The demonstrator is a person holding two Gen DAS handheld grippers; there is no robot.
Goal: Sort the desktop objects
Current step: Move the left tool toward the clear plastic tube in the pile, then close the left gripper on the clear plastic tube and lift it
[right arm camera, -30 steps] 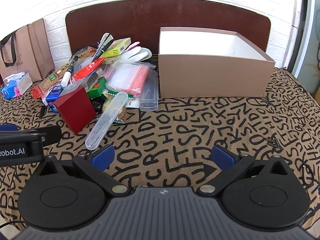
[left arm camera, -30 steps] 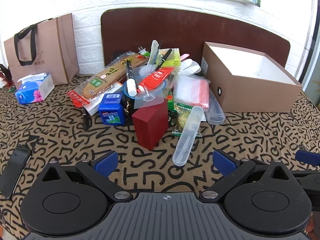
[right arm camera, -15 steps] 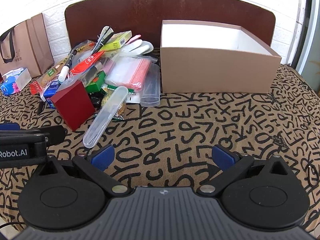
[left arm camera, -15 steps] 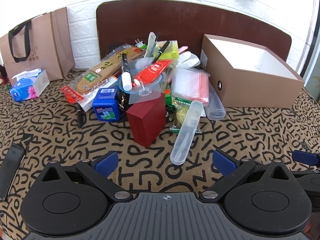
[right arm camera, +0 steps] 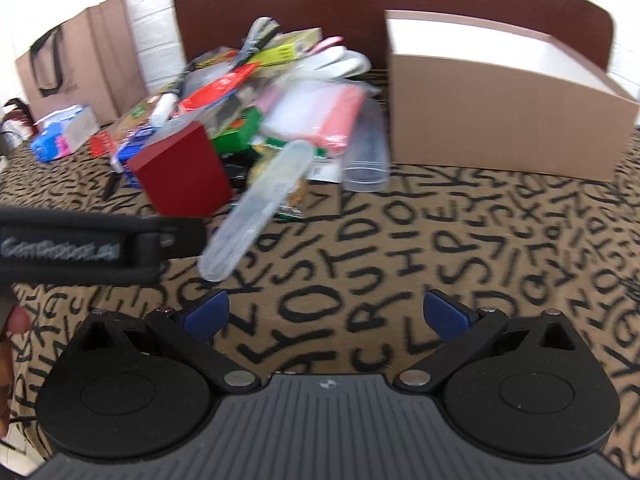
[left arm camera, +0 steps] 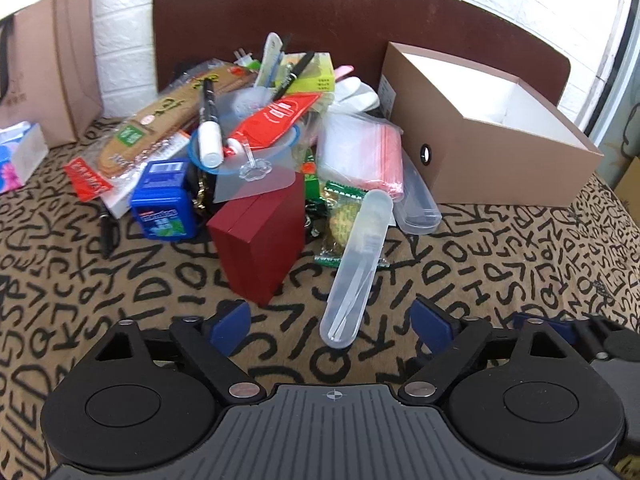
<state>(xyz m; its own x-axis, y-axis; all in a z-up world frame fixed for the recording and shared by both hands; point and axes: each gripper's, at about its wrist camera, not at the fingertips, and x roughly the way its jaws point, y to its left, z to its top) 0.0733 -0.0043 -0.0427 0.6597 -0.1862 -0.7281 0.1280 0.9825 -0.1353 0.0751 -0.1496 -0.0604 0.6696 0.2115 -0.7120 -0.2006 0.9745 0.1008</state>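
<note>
A tabletop (left arm camera: 500, 248) covered in a tan cloth printed with black letters carries a heap of small objects. The landmark is a red box (left arm camera: 260, 240) standing upright at the near edge of the heap.

Seen from the left wrist, the left tool (left arm camera: 330, 320) hovers low over the cloth just in front of the red box, its two blue-padded fingers (left arm camera: 230, 322) spread wide apart and holding nothing. A clear plastic tube case (left arm camera: 356, 268) lies just right of the red box, its near end reaching in between the spread fingers. Left of the red box sits a blue mint tin (left arm camera: 164, 206). Behind the box, higher in the heap, lie a red tube (left arm camera: 276, 120), a black marker with a white cap (left arm camera: 209, 120), and to the right a clear bag with a red strip (left arm camera: 364, 152). Well to the right of the red box stands an open brown cardboard box (left arm camera: 480, 160) with a white inside. Far to the left, a tissue pack (left arm camera: 18, 156) and a brown paper bag (left arm camera: 52, 68) stand against the white brick wall.

The right wrist view is blurred. The right tool (right arm camera: 326, 316) hangs over bare cloth right of the red box (right arm camera: 180, 176), fingers apart and empty. The left tool's black body crosses in at the left, in front of the red box.
</note>
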